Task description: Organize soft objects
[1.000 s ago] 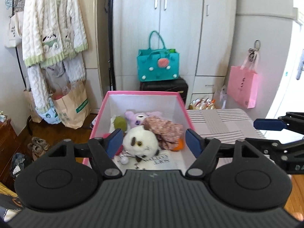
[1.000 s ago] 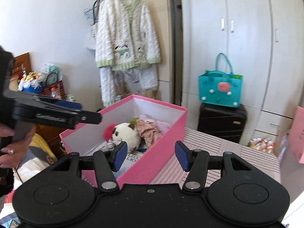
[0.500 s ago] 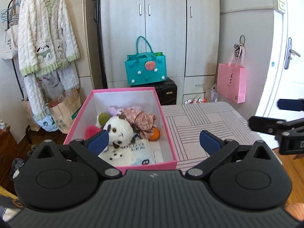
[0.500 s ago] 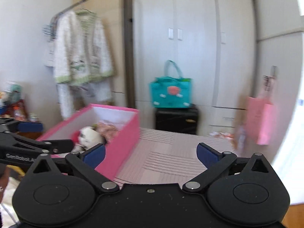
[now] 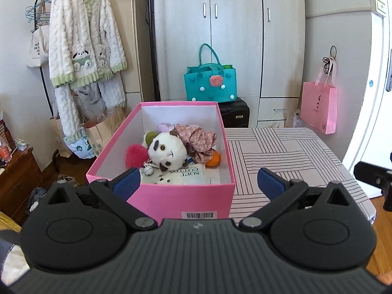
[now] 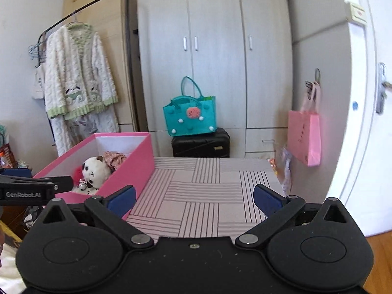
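Toys [image 5: 166,150] in pink box [image 5: 171,201], ahead of left hand-held gripper [image 5: 198,183]

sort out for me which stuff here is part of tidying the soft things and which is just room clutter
Part of the job:
- open pink cardboard box
- white panda plush
- floral fabric scrunchie
- red fluffy pompom

Just lying about:
- teal felt tote bag
- pink paper gift bag
- white knitted cardigan
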Motion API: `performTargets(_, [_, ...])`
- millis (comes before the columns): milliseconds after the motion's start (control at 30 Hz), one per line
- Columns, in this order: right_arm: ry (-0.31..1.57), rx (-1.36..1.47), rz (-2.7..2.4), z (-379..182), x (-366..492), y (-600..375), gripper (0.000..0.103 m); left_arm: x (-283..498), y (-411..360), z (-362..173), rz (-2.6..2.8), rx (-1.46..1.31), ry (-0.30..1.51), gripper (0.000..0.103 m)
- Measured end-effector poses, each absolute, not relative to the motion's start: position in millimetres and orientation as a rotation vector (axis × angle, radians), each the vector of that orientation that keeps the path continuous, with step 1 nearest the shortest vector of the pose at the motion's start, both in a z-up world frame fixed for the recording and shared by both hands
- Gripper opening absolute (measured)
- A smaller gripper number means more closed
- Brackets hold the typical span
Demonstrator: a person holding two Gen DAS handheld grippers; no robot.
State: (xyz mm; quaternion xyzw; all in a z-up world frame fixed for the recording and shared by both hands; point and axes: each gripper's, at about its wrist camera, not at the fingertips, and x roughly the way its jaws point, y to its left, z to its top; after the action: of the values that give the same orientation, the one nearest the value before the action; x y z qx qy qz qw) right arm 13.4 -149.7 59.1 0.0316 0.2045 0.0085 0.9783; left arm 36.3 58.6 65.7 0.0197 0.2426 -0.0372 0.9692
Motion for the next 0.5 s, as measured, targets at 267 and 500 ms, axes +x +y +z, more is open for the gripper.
performTargets(267, [0.405, 0.062, -0.027, 44.3, -0.9, -149.9, 0.103, 31.8, 60.4, 47.3, -0.021, 0.023, 0.486, 0.103])
performTargets(500, [0.394, 0.055, -0.049, 39.7, -4.6, -141.3, 0.103, 27.7, 60.7, 39.8, -0.021, 0.012, 0.478, 0.103])
